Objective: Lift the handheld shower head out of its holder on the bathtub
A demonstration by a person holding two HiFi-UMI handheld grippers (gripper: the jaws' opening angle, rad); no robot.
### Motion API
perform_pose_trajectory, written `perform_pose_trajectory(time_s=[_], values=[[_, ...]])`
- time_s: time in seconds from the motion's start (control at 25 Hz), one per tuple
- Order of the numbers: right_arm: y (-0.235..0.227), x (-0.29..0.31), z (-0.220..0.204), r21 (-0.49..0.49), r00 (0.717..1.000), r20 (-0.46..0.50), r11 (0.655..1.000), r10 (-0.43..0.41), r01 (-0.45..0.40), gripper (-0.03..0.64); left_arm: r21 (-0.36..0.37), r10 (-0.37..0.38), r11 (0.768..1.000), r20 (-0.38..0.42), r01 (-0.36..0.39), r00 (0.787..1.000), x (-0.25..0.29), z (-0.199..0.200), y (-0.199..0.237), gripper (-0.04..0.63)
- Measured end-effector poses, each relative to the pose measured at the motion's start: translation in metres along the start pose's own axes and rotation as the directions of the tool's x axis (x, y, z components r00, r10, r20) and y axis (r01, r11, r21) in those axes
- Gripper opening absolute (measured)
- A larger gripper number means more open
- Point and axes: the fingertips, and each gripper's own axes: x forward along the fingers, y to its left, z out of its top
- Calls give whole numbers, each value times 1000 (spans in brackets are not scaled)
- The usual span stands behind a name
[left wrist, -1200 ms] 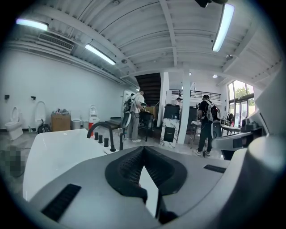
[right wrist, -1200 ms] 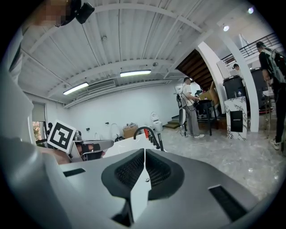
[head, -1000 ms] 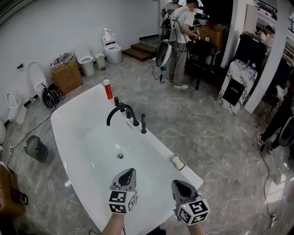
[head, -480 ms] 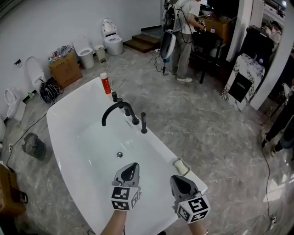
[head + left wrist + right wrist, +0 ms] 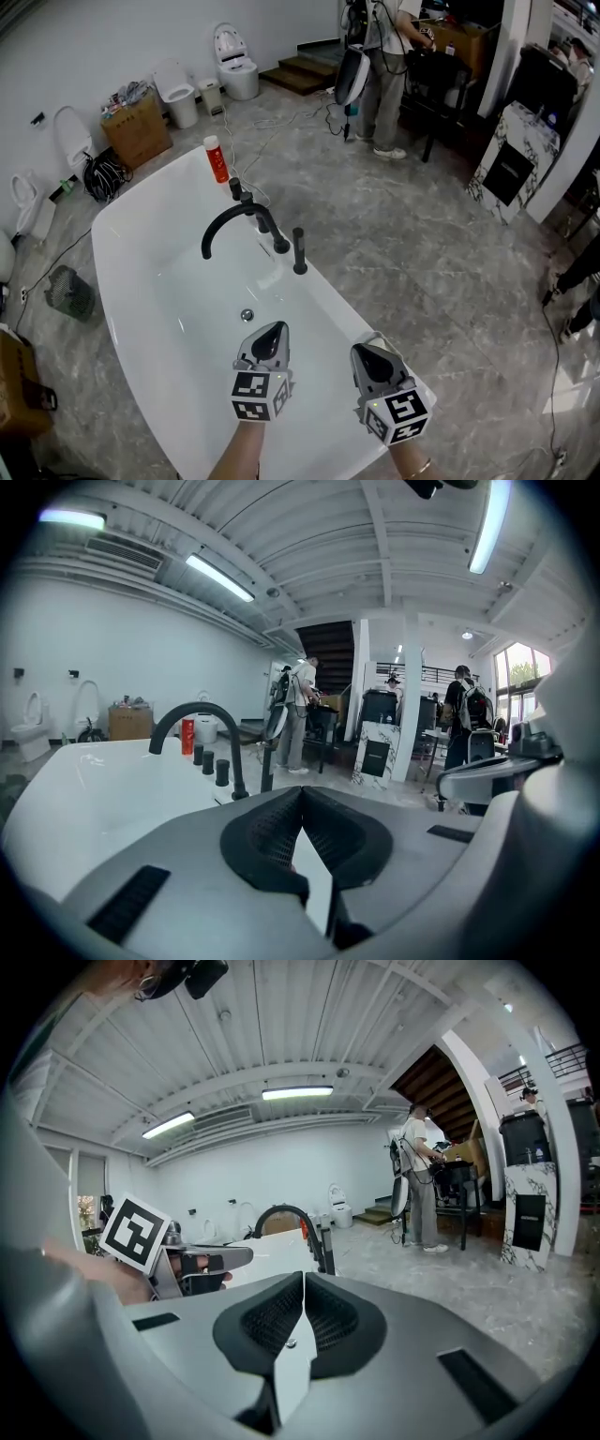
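Gripper pair over the bathtub (image 5: 122, 281): left gripper (image 5: 269, 339) beside right gripper (image 5: 367, 359), tips tilted down (jaws pressed together, empty).

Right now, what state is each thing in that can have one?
Left hand-held gripper: shut, empty.
Right hand-held gripper: shut, empty.
Slim black handheld shower head: upright in its holder, untouched.
Black arched tub spout: no water running.
White oval bathtub: no water visible.
Red bottle: upright on the rim.

Grey marble floor (image 5: 422, 253) with white bathtub (image 5: 131, 272), cardboard box (image 5: 137, 141), black cable coil (image 5: 103, 175), wire basket (image 5: 70, 292), toilets (image 5: 234, 75)
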Motion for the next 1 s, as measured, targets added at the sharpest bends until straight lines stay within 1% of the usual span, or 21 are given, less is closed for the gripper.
perform_pose_trajectory(time_s=[0.24, 0.64, 0.72, 0.88, 1.0], values=[[-32, 52, -4, -8, 1000, 3, 1000, 0, 0, 12, 1, 13, 1000, -12, -13, 1000, 63, -11, 22, 20], [-67, 124, -29, -13, 1000, -18, 1000, 7, -7, 9, 9, 17, 1000, -37, -16, 999, 152, -37, 60, 23], [-73, 136, -37, -16, 1000, -21, 1000, 5, -6, 9, 4, 18, 1000, -41, -17, 999, 169, -45, 68, 42], [-82, 153, -46, -24, 999, -36, 1000, 9, -10, 9, -9, 15, 1000, -51, -16, 999, 198, -55, 75, 106], [-84, 165, -52, -23, 999, -44, 1000, 11, -12, 9, -5, 15, 1000, -67, -15, 998, 219, -62, 84, 129]])
